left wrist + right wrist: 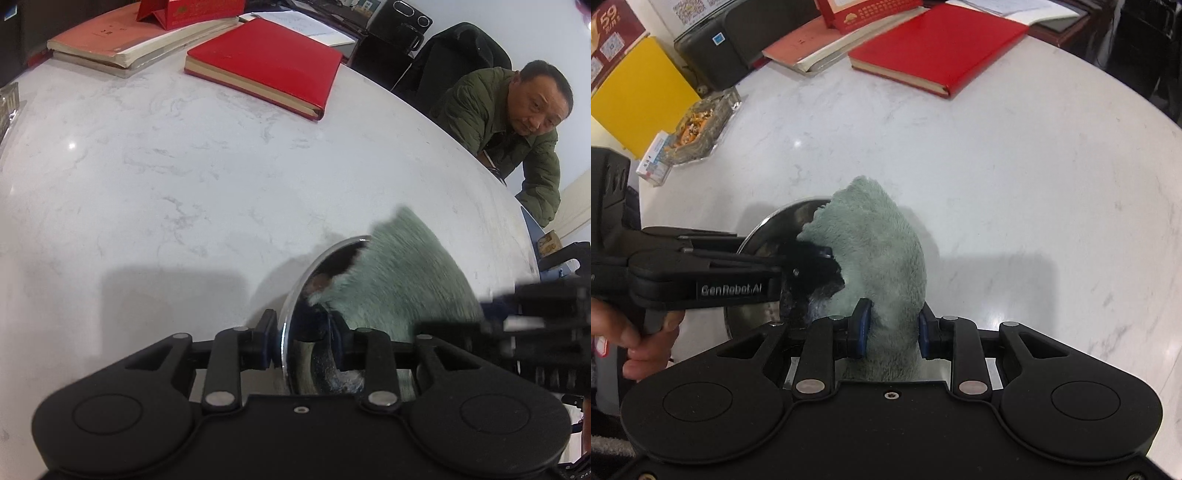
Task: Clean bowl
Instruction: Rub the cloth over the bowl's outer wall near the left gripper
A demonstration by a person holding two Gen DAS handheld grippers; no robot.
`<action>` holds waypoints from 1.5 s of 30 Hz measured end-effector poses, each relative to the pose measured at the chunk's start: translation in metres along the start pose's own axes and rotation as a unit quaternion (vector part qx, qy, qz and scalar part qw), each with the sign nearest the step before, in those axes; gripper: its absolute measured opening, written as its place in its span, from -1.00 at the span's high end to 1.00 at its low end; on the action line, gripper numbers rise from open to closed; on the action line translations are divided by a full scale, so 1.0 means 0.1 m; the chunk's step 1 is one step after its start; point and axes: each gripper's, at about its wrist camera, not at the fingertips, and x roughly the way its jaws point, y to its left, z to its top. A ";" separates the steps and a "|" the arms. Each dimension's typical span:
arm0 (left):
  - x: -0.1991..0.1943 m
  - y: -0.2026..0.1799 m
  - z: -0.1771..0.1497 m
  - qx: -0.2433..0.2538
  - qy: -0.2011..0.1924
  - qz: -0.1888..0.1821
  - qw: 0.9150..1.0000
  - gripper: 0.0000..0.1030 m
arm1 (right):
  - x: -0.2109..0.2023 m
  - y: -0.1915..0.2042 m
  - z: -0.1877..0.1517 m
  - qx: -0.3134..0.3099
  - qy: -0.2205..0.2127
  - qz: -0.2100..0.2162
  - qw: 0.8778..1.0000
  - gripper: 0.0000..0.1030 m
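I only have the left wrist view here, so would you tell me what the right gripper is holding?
Observer: The right gripper is shut on the green cloth, pads pressing both sides.
Operator: Thank you. Is anything at the table's left edge?
Observer: Yes, a glass ashtray full of butts sits there.
Operator: And what does my left gripper look like from that side?
Observer: It clamps the metal bowl rim, one finger reaching inside beside the cloth.
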 end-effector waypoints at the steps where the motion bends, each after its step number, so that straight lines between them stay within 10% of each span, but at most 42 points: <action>1: 0.00 -0.01 0.00 0.001 -0.001 0.001 1.000 0.47 | -0.01 0.02 0.09 -0.011 -0.009 -0.004 1.000 0.52; 35: -0.15 0.17 0.08 -0.038 -0.033 -0.034 0.998 0.56 | -0.01 -0.21 -0.26 0.128 -0.006 0.052 0.990 0.52; 45: -0.12 0.05 -0.05 -0.007 0.032 -0.025 0.999 0.76 | -0.02 -0.32 -0.14 0.100 -0.048 0.048 0.993 0.52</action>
